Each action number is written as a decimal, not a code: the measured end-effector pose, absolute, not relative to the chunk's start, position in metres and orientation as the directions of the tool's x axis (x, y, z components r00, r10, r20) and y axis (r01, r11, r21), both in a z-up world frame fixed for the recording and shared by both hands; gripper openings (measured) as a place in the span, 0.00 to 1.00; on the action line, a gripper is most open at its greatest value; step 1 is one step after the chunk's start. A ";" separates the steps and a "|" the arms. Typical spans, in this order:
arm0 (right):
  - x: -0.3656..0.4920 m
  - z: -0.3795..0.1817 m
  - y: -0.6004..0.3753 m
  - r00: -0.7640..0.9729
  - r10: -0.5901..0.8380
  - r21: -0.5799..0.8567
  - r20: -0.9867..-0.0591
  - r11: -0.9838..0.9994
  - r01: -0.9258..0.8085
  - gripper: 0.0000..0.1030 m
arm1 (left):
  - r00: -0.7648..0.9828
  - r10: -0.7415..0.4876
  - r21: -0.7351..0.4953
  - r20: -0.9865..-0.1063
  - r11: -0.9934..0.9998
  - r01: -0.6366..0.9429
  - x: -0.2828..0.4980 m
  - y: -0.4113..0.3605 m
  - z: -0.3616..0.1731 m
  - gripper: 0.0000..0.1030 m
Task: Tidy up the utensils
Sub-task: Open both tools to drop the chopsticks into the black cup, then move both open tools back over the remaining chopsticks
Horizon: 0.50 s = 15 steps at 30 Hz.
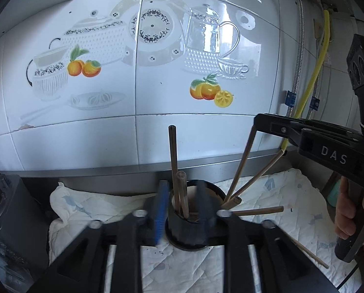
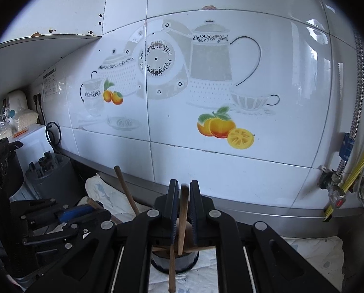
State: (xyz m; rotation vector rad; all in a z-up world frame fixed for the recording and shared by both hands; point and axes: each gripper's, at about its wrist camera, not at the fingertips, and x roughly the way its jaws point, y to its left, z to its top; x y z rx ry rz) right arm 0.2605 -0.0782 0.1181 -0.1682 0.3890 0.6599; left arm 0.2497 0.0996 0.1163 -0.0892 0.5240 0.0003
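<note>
Glossy white wall tiles printed with teapots and oranges are seen; a yellow hose is hung at three o'clock.

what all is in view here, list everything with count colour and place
holder cup: one, black, on the cloth, between the left gripper's fingers
chopsticks: several, brown wood; some upright in the cup, some leaning at its right rim, one or two lying on the cloth
cloth: one, white quilted, covering the counter
wall tiles: white, teapot and orange prints, behind the counter
grey appliance: one, left of the cloth
hoses: one yellow, one metal, far right on the wall
left gripper: black, blue pad, around the cup
right gripper: black, shut on one chopstick
</note>
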 end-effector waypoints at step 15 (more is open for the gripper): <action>0.199 0.118 -0.147 0.759 0.523 -0.023 -0.387 0.818 -0.575 0.29 | 0.875 -0.012 -0.074 -0.484 0.997 -0.027 0.171 0.085 0.129 0.39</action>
